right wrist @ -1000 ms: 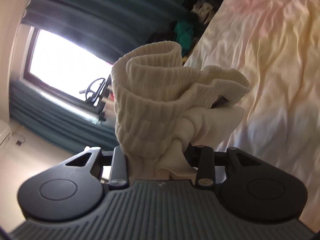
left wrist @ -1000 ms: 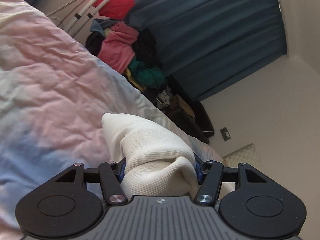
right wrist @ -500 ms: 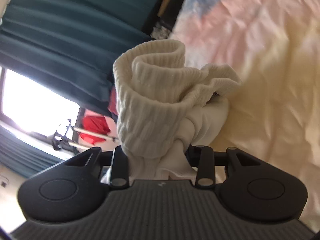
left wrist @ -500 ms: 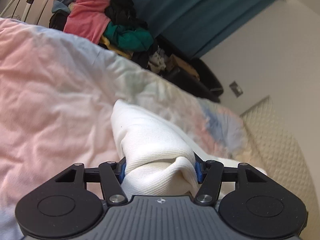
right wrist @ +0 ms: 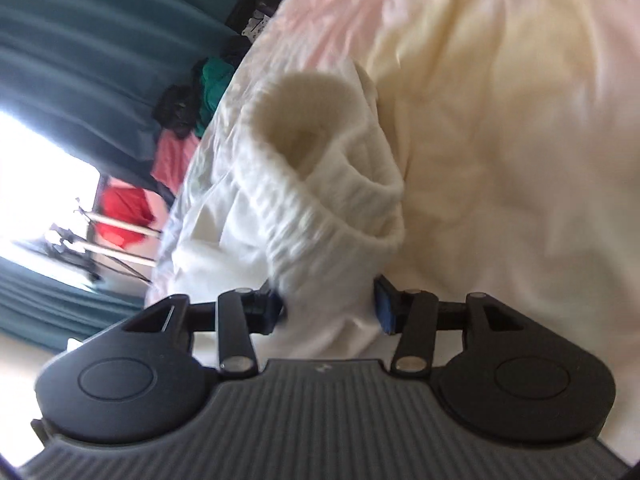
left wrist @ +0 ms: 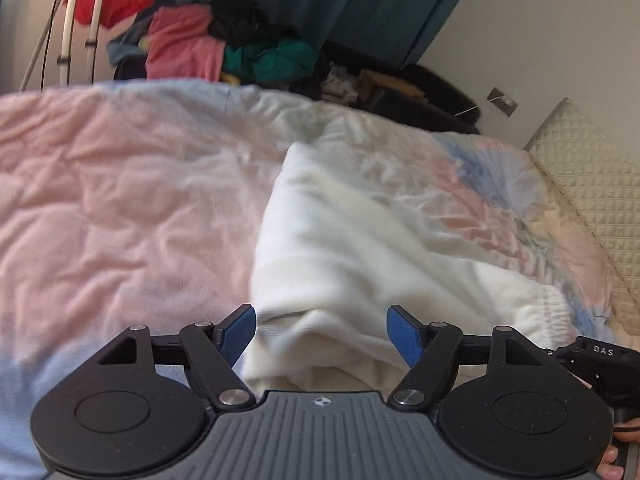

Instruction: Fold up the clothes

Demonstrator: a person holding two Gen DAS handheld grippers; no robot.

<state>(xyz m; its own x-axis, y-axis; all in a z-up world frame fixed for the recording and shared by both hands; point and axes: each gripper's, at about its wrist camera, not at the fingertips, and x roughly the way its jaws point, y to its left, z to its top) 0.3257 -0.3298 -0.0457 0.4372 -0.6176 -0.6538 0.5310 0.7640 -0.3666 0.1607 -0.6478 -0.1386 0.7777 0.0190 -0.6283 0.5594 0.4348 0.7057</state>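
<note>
Two blue pads [left wrist: 238,334] of the left hand-held gripper [left wrist: 322,334] stand well apart in the left wrist view, with a gap on each side between them and the cloth, so this hand-held gripper is spread wide and holds nothing. Straight ahead of it a white garment [left wrist: 360,248] lies on the bed [left wrist: 120,200], folded over on itself, its near fold sitting between the pads without touching either. The garment stretches away from the hand-held gripper and off to its right, where a ribbed cuff or hem rests on the pink and blue quilt. Beyond the bed, far ahead, a pile of clothes [left wrist: 224,48] in pink, black and green leans against teal curtains [left wrist: 360,0]. At the far right, a quilted headboard [left wrist: 592,184] meets the wall. At the lower right corner part of the right hand-held gripper's handle shows beside the garment.

From the right wrist view, the right hand-held gripper [right wrist: 330,308] is closed to a narrow gap on a bunch of the same garment [right wrist: 328,184], the cloth pinched between both pads. The ribbed edge curls up into an open loop just ahead of the fingers, and the rest of the garment trails off to the left onto the bed [right wrist: 520,120]. This view is blurred. Far to the left are the curtains [right wrist: 100,40], a bright window and the pile of clothes [right wrist: 188,120].
</note>
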